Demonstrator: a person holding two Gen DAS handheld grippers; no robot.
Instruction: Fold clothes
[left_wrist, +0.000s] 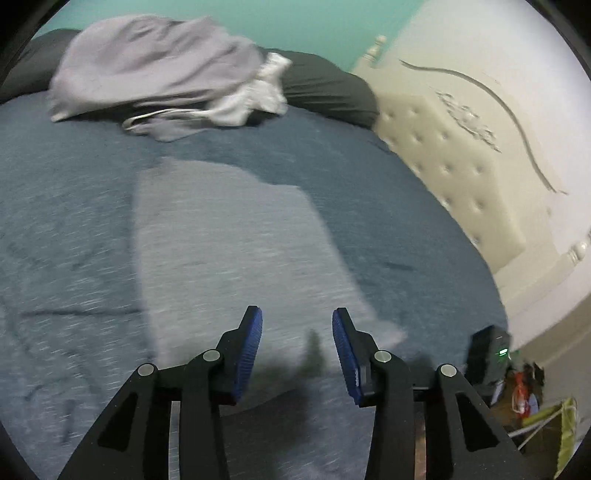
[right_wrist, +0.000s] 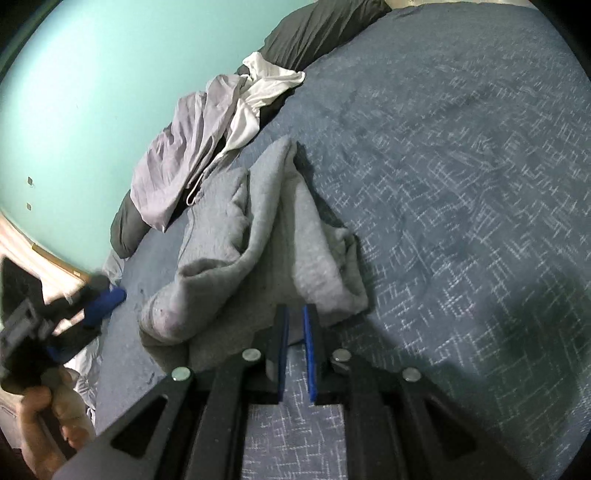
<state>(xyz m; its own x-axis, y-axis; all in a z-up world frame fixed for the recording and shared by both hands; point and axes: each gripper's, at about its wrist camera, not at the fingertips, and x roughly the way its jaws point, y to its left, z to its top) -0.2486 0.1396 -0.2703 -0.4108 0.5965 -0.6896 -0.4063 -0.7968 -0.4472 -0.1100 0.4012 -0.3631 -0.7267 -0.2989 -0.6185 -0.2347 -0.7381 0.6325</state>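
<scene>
Fleece garment (right_wrist: 258, 236) lies rumpled; left gripper (left_wrist: 297, 325) gapes empty, right gripper (right_wrist: 294, 314) nearly closed.

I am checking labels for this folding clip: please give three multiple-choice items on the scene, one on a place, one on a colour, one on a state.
1. Where is the unfolded pile of clothes?
A. at the bed's far edge by the green wall
B. on the floor
C. in a basket

2. What colour is the garment nearest the right gripper?
A. red
B. grey
C. black

3. How does the left gripper stand?
A. shut on cloth
B. open, holding nothing
C. shut on a hanger

Answers: 1 A, it lies beside the wall; 2 B, grey fleece; 3 B, gap between pads.
</scene>
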